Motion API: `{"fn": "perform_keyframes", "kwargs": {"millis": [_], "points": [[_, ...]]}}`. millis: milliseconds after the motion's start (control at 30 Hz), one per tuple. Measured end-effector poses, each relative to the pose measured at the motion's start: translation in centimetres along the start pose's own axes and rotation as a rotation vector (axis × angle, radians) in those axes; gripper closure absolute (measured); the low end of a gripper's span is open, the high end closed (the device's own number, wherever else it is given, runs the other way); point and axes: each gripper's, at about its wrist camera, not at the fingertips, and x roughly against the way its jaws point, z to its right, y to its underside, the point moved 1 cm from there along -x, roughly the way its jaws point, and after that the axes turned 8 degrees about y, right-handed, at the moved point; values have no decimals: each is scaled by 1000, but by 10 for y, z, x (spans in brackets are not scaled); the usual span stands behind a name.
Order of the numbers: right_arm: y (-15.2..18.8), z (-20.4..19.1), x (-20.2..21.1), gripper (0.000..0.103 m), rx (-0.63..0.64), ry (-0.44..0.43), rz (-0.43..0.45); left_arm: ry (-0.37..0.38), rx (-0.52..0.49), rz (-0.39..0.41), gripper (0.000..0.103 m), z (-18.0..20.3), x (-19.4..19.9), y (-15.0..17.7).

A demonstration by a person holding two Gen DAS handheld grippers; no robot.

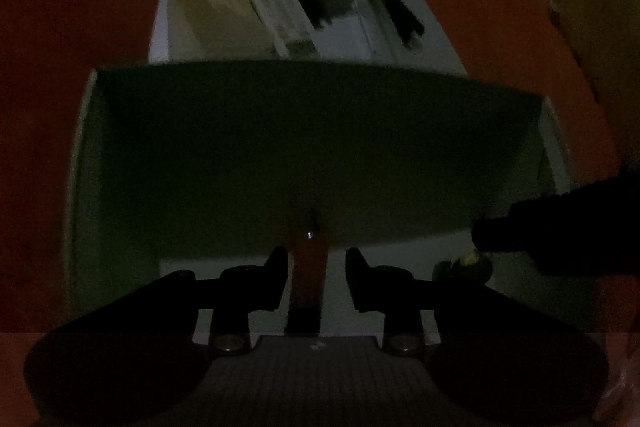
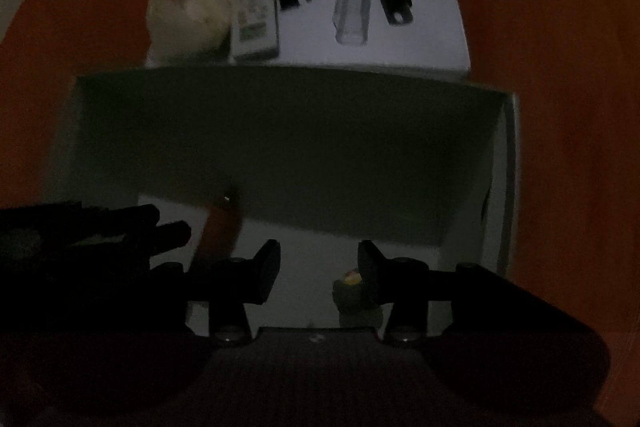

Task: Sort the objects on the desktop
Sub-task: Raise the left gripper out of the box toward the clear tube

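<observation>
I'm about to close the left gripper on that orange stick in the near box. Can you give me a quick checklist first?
1. Left gripper open: ok.
2. Orange stick lined up between its fingers: ok, a gap shows on each side.
3. Right gripper open and holding nothing: ok.
4. Small green item clear of the right gripper: cannot tell, it sits close against one finger.
5. Far tray has bare floor for a drop: ok.
6. Lighting good enough to judge contact: not ok, both views are very dim.
</observation>
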Motion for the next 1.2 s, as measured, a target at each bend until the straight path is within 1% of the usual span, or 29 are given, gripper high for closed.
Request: {"fn": "perform_keyframes", "kwargs": {"millis": [100,233,267,300,367,467,700,900,967,1067,1200], "points": [[-11,5,19,56,-13,-24,36,8,6,34,75,-4,13,-12],[-27,11,43,56,-34,-53,89,14,7,70,75,-6,18,-29],[-30,13,50,56,-40,-60,103,16,7,78,75,-7,18,-35],[-35,15,55,56,-48,-69,116,19,6,82,71,-6,23,-38],[-46,20,62,56,-78,-91,140,27,4,92,71,-4,34,-44],[-61,25,69,56,-99,-121,170,40,-9,106,71,-2,38,-54],[-84,40,66,56,-114,-83,174,31,9,134,71,-4,28,-83],[-98,50,58,56,-146,-82,189,14,7,143,71,0,23,-101],[-101,53,58,56,-155,-78,192,16,12,149,71,2,21,-106],[-108,56,60,56,-152,-65,207,40,21,160,71,7,16,-116],[-124,63,52,56,-164,-60,212,52,-27,152,71,23,2,-132]]}}
